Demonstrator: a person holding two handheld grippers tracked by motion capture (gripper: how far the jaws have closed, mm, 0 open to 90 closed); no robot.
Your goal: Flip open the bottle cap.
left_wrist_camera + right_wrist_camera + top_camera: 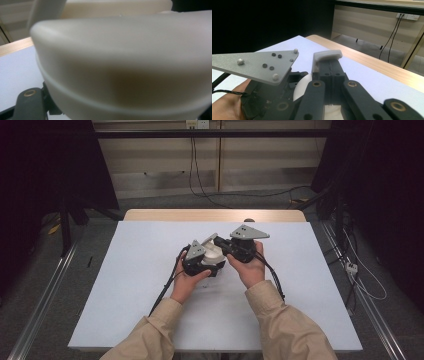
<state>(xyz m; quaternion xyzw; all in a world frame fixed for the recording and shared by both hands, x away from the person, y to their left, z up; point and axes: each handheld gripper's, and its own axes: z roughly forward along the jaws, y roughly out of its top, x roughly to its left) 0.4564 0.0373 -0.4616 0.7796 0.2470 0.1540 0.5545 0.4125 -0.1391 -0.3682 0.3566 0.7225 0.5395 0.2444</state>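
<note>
I see the cream-white, round-edged plastic piece sitting between my two hands, near the middle of the pale grey worktop, and the coming move turns on that: it lies directly ahead of the left tongs, pressed so close that its curved flank is a blur across the left gripper view, so I cannot tell how far those jaws stand apart or whether they grip it. The right tongs come in from the other side with jaws closed together, a white tab at their tips. Both hands are level, palms inward, tongs angled toward each other. I judge the left hand the nearer to the piece.
</note>
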